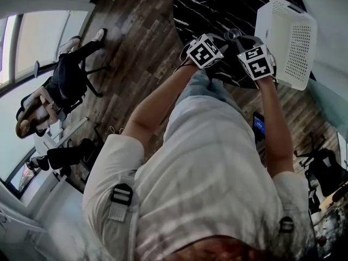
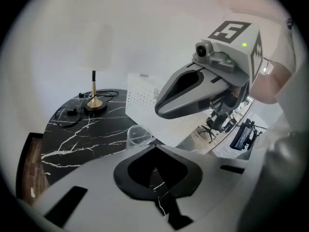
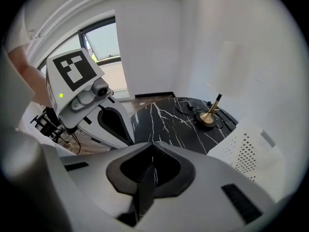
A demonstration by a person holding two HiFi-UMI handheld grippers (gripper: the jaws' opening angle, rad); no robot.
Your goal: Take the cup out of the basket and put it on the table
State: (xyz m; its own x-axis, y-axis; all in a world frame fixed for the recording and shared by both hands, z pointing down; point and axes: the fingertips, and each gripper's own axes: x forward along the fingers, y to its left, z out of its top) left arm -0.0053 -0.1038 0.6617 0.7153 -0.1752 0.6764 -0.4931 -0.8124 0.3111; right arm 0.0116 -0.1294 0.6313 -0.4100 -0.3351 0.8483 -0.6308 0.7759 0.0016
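Left gripper view: the clear cup (image 2: 139,135) stands on the bench (image 2: 77,134) at 11 o'clock off the left tongs (image 2: 153,148), which hide its base. Behind it at 12 o'clock, the right tongs (image 2: 159,108) partly cover the basket (image 2: 143,96). Both tongs are closed and empty.

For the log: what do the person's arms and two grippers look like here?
The left gripper and right gripper are smooth grey shells, black-lined inside. Each carries a cube of black-and-white square markers, a small green light and a round camera. The person wears a pale short-sleeved shirt with grey shoulder straps and black buckles.
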